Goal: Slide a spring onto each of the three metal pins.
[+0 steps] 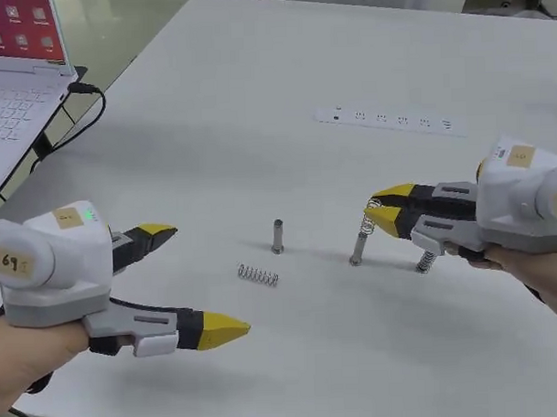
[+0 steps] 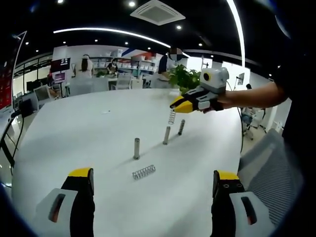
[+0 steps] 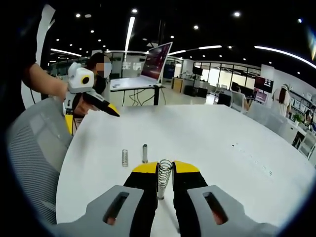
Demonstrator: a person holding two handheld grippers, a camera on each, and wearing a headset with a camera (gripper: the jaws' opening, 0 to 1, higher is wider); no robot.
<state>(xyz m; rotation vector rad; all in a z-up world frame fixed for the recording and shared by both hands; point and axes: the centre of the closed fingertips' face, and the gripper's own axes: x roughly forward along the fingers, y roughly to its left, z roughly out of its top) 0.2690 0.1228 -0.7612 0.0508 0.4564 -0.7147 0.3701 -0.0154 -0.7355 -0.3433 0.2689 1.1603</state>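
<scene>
My right gripper (image 1: 382, 206) is shut on a spring (image 1: 368, 221) whose lower end sits over the middle pin (image 1: 358, 250). In the right gripper view the spring (image 3: 165, 178) stands upright between the yellow tips of the right gripper (image 3: 165, 169). To its right stands a pin wearing a spring (image 1: 425, 261). A bare pin (image 1: 278, 236) stands left of both, with a loose spring (image 1: 258, 275) lying on the table in front of it. My left gripper (image 1: 193, 280) hovers open near the table's front, holding nothing. From the left gripper view (image 2: 153, 174) the loose spring (image 2: 143, 172) lies just ahead.
A white power strip (image 1: 390, 119) lies farther back on the white table (image 1: 258, 136). An open laptop (image 1: 17, 62) sits at the far left on another surface, with a black cable (image 1: 85, 115) hanging from it. People stand in the office behind.
</scene>
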